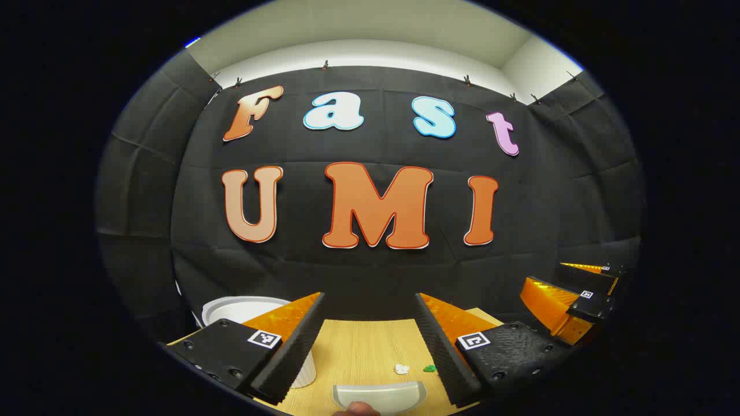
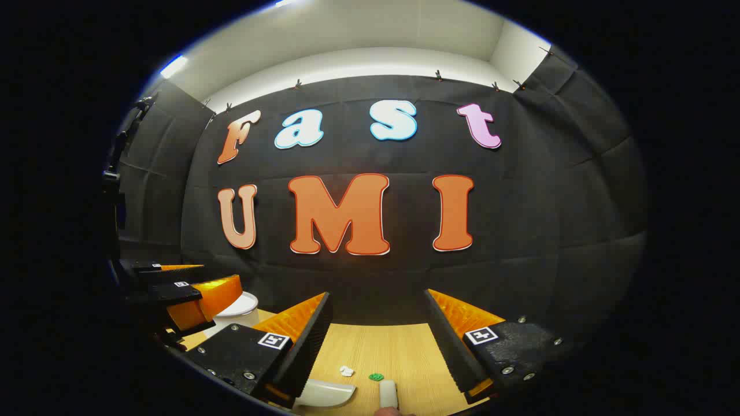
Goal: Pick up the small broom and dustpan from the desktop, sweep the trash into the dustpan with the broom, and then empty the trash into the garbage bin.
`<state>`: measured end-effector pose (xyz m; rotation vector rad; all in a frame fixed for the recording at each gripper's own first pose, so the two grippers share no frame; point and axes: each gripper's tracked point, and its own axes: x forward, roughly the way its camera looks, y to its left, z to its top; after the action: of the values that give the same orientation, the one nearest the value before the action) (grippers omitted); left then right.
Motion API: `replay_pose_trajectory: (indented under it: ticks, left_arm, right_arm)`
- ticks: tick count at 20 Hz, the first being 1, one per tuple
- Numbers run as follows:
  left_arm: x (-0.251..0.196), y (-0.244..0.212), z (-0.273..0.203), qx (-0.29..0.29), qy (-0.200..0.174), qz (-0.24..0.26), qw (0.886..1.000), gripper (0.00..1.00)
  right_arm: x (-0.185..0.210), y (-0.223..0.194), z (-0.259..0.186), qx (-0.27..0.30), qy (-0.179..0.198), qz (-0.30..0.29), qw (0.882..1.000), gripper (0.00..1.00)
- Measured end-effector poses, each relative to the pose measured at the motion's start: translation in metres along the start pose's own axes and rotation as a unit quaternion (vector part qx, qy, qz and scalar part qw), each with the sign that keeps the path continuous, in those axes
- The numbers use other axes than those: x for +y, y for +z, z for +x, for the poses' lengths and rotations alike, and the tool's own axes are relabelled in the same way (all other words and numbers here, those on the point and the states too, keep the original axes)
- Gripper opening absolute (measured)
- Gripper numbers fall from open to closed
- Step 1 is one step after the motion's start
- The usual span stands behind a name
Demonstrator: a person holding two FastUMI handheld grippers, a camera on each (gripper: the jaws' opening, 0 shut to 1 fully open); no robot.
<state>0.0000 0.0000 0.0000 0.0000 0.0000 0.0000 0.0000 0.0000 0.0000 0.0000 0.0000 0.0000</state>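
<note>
Both grippers hang above the near edge of the wooden desk [image 1: 358, 346], level and facing the booth's back wall. The left gripper [image 1: 370, 341] has its jaws spread wide with nothing between them; the right gripper [image 2: 376, 341] stands the same way, jaws apart and holding nothing.

In the left gripper view, the pale dustpan [image 1: 378, 396] lies on the desk at the near edge, below the gap between the jaws. Just beyond it sit two pieces of trash, a white scrap [image 1: 402, 368] and a green scrap [image 1: 429, 368], side by side. The white garbage bin [image 1: 243, 312] stands toward the far left corner of the desk (partly hidden behind the left finger).

In the right gripper view, the white broom handle [image 2: 388, 393] lies at the near edge, just beside the green scrap.
</note>
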Motion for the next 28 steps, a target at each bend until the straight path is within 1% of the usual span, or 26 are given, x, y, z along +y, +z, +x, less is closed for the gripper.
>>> replay_pose_trajectory:
  ticks: [5,7,12,16,20,22,24,25,28]
  left_arm:
    - [-0.002,0.000,0.000,0.000,0.004,-0.001,1.000,0.95]
    - [-0.003,0.002,-0.001,-0.004,0.006,0.000,1.000,0.94]
    - [-0.007,0.004,-0.004,-0.007,0.003,0.001,1.000,0.95]
    - [-0.006,0.003,-0.006,-0.006,0.009,0.006,1.000,0.94]
    - [-0.004,0.004,-0.007,-0.007,0.016,0.013,1.000,0.95]
    - [0.002,0.000,-0.007,-0.006,0.025,0.007,1.000,0.95]
    - [0.007,-0.003,-0.006,-0.002,0.034,0.000,0.999,0.94]
    - [0.010,-0.004,-0.008,-0.004,0.038,0.002,0.999,0.95]
    - [0.010,-0.002,-0.011,-0.010,0.044,0.012,0.999,0.95]
  right_arm:
    - [0.005,-0.006,-0.003,0.005,0.015,-0.009,1.000,0.94]
    - [0.003,-0.004,-0.003,0.003,0.015,-0.011,1.000,0.94]
    - [-0.003,-0.001,-0.003,0.000,0.011,-0.011,1.000,0.94]
    - [-0.017,0.003,-0.001,-0.005,-0.007,-0.004,1.000,0.94]
    - [-0.024,0.002,-0.010,0.003,-0.013,-0.015,1.000,0.94]
    - [-0.028,-0.002,-0.012,0.007,-0.019,-0.012,1.000,0.94]
    - [-0.027,-0.006,-0.009,0.016,-0.022,-0.010,1.000,0.94]
    - [-0.026,-0.006,-0.009,0.016,-0.023,-0.011,1.000,0.94]
    - [-0.022,-0.006,-0.006,0.016,-0.024,-0.014,0.999,0.94]
